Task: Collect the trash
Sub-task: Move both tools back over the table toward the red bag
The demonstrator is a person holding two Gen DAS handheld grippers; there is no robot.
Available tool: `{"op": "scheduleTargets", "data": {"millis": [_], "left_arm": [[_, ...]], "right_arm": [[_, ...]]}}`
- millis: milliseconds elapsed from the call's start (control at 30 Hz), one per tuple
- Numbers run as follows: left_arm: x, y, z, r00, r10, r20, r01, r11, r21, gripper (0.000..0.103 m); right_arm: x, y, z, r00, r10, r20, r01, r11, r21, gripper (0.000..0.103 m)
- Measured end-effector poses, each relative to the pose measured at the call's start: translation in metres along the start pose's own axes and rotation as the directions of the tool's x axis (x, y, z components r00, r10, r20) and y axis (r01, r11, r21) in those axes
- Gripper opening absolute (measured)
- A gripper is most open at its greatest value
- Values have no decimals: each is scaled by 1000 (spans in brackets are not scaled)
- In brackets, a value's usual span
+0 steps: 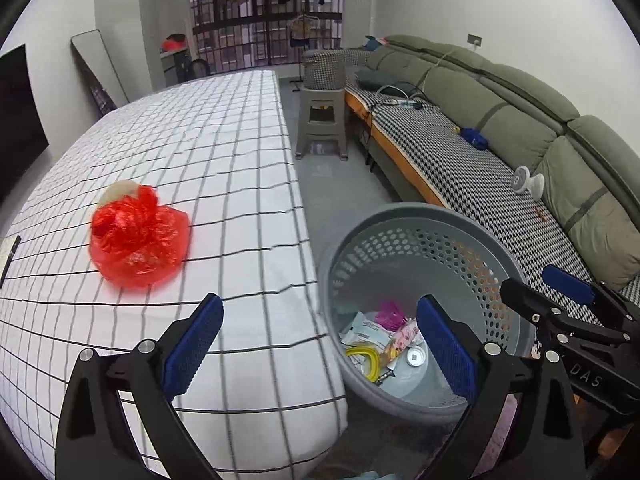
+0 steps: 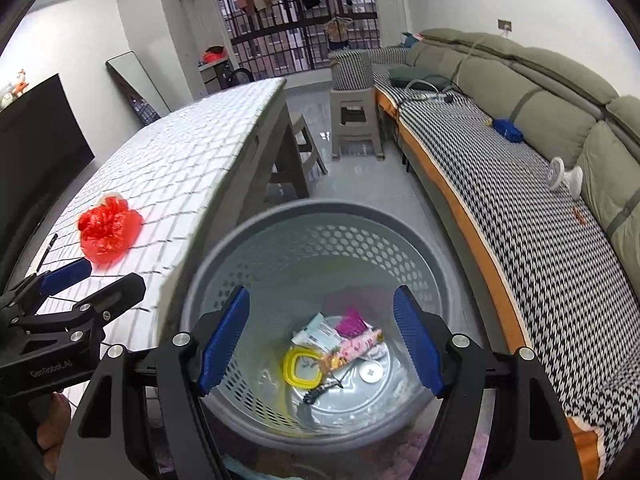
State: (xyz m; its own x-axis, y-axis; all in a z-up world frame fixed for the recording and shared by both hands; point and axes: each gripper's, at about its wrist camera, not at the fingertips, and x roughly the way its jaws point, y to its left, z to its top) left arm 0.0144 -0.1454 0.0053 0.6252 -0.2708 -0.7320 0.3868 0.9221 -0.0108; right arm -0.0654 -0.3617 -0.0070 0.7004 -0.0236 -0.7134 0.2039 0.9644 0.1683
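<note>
Red plastic bag (image 1: pixel 138 240), crumpled, sits at left of frame on the checked counter (image 1: pixel 224 152), well apart from the grey basket (image 1: pixel 404 216) at lower centre. Bunched to a lump, slightly wider than tall; no clear long axis, knot side unreadable.

Left tool (image 1: pixel 320 354): wide, nothing between the pads. Right tool (image 2: pixel 322 338): wide, empty, over the basket.

We judge: reach left, pinch the raised bunch, not the flat skirt.

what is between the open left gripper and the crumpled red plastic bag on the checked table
Nothing visible. The left gripper is open and empty, and only bare checked tablecloth lies between it and the crumpled red plastic bag. The grey perforated bin stands off the table's edge, to the right in this view.
</note>
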Motion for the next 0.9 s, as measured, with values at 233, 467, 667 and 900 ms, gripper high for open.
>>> {"op": "scheduleTargets", "data": {"millis": [233, 467, 667, 900], "left_arm": [[-22, 45, 7, 996, 68, 50, -64, 995, -76, 95], [-30, 105, 2, 986, 154, 57, -142, 976, -165, 95], [-31, 159, -7, 977, 209, 44, -193, 953, -235, 95], [-28, 213, -18, 963, 270, 22, -252, 923, -291, 95]], "right_arm": [[-3, 36, 20, 998, 54, 39, -52, 997, -57, 72], [18, 95, 38, 991, 132, 10, -129, 981, -145, 72], [40, 153, 52, 983, 181, -26, -182, 958, -222, 72], [66, 220, 65, 974, 220, -62, -228, 923, -309, 72]]}}
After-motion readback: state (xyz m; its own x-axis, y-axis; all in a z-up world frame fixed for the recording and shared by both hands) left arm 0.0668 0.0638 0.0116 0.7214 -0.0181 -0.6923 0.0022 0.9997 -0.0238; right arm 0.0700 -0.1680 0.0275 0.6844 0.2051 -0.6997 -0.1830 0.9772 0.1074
